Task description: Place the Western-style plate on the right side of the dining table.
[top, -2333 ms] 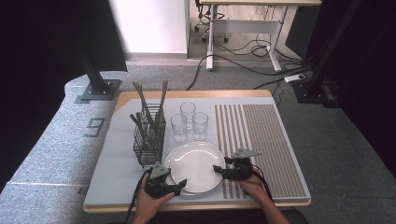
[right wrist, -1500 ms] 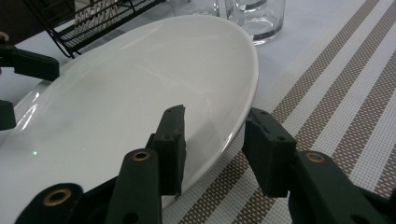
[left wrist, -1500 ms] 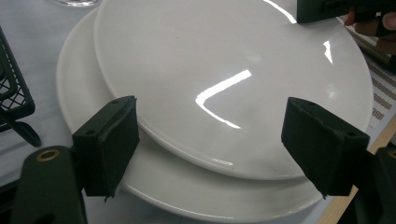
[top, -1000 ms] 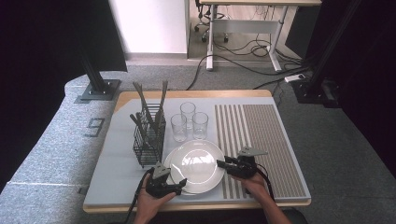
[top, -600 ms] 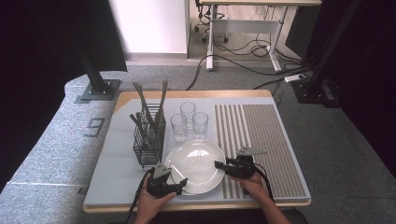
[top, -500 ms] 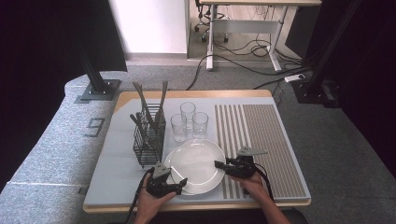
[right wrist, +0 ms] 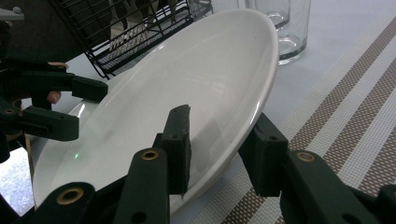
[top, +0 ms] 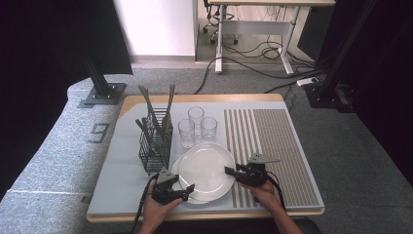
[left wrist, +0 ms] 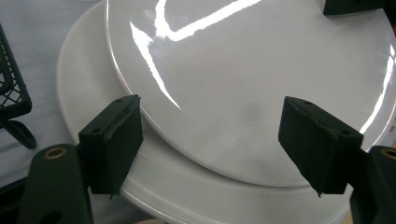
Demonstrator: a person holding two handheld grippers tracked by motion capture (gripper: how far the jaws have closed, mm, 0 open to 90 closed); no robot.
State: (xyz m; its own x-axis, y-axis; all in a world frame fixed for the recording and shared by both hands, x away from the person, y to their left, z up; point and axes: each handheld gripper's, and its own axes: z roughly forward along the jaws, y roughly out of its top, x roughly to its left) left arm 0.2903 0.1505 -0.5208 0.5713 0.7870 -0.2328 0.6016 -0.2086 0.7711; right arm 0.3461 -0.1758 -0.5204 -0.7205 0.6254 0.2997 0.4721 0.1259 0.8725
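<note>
- My left gripper [top: 187, 187] sits low at the near edge, held in my left hand [top: 157, 207]; its jaws stand wide apart and grip nothing.
- My right gripper [top: 230, 170] points leftward from my right hand [top: 265, 192]; its jaws are closed on a rim, one pad above, one below.

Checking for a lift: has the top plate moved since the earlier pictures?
Yes. The top plate now sits closer to the glasses, off the lower plate, gripped by the right gripper.

The upper plate [left wrist: 261, 84] lies tilted over a lower plate [left wrist: 93, 93], covering it toward two o'clock. The left gripper [left wrist: 210, 140] spreads its jaws wide above both. Black wire basket [left wrist: 11, 88] sits at nine o'clock.
</note>
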